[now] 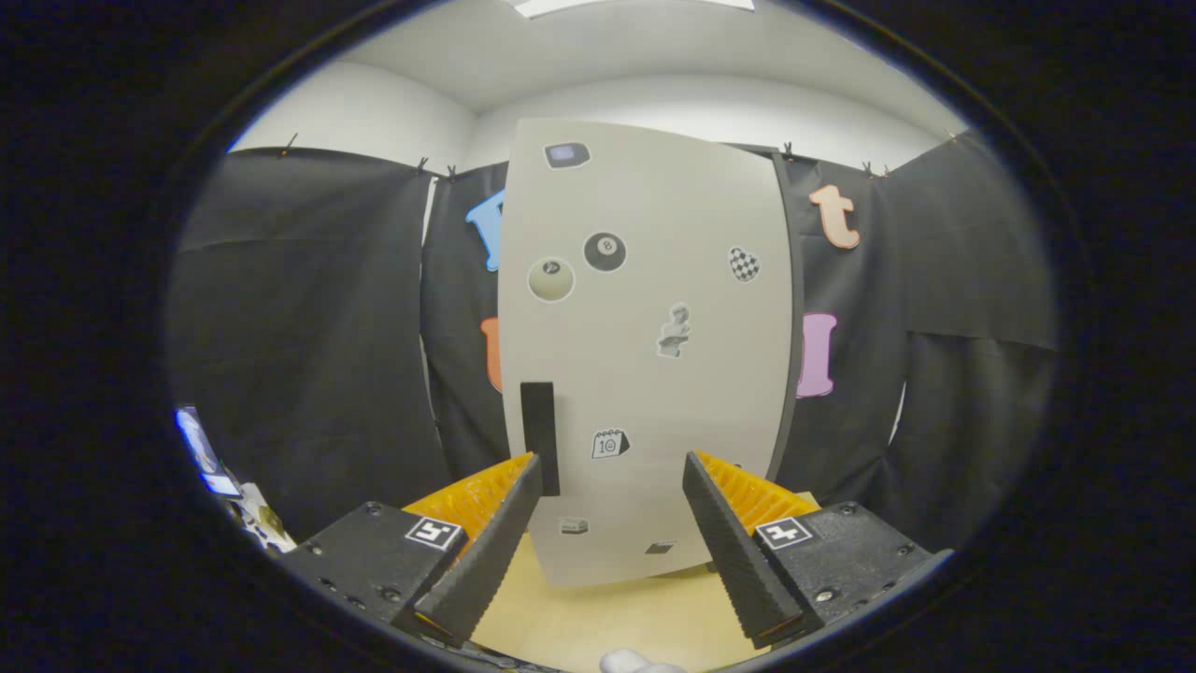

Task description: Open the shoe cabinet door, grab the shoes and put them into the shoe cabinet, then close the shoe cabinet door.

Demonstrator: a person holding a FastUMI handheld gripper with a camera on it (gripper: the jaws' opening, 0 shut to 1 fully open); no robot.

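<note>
Ribbed pads face each other on the gripper (612, 509); its fingers stand wide apart with nothing between them but air and a stretch of pale wood table (598, 622).

Just beyond the fingers: the cabinet (645, 355), upright on the table, its pale grey door face-on and dotted with stickers. The door looks closed, flush, with a thin dark edge down the side by the right finger.

Dark vertical handle (539, 435) low on the door, right above the left fingertip. Near it, not gripped.

A small white thing (631, 662) pokes in at the near table edge, below the fingers. Could be a shoe toe; too little shows to tell. Whether shoes sit inside the cabinet is hidden by the door. So the scene fits a door yet to be opened or one shut again after loading.

Risks, as judged:
- Handle is narrow and off-centre to the open fingers; closing here would catch air or graze the door.
- A one-sided pinch could slip off the handle.
- The cabinet looks light and freestanding; a hard tug or push may slide or tip it.
</note>
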